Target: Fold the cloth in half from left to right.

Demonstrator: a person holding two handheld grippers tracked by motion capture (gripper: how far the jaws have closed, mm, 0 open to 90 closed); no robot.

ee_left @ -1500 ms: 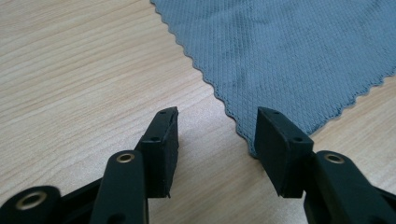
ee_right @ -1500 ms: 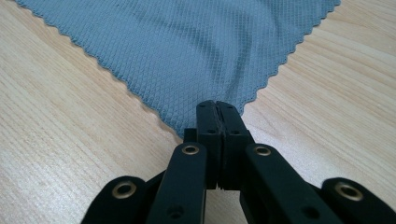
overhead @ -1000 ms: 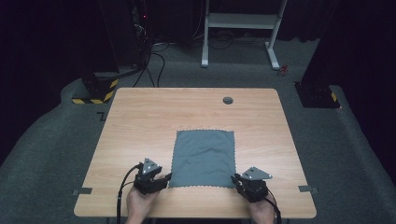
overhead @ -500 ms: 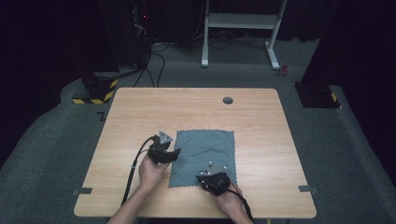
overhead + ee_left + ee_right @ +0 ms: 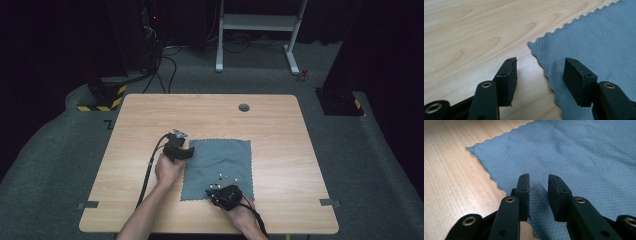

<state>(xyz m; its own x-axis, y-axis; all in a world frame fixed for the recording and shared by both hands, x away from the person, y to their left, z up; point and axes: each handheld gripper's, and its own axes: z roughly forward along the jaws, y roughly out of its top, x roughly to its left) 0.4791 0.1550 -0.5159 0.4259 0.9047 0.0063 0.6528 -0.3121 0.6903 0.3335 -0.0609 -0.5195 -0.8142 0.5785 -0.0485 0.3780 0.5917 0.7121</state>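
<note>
The grey-blue cloth (image 5: 218,167) lies flat and spread out on the wooden table (image 5: 280,150), nearer the front edge than the back and a little left of the table's middle. Its edges are cut in small zigzags and its weave shows a fine diamond pattern; you can read no label, brand or writing on it.

Your left gripper (image 5: 181,151) sits at the cloth's far left corner. In the left gripper view that corner (image 5: 532,45) lies just ahead of the gap between the jaws, one jaw over bare wood and the other over the cloth. The jaws are spread apart and have just been widening, with nothing pinched between the pads.

Your right gripper (image 5: 226,195) rests over the cloth's front edge, toward its middle. In the right gripper view its jaws stand above the fabric near the zigzag border, a narrow gap between them. They too have just been parting, and the pads press on nothing; the cloth lies smooth under them.

A round dark grommet (image 5: 244,107) is set in the table near its back edge, right of centre. Two strips of grey tape (image 5: 88,204) mark the front corners. The table carries no readable lettering.
</note>
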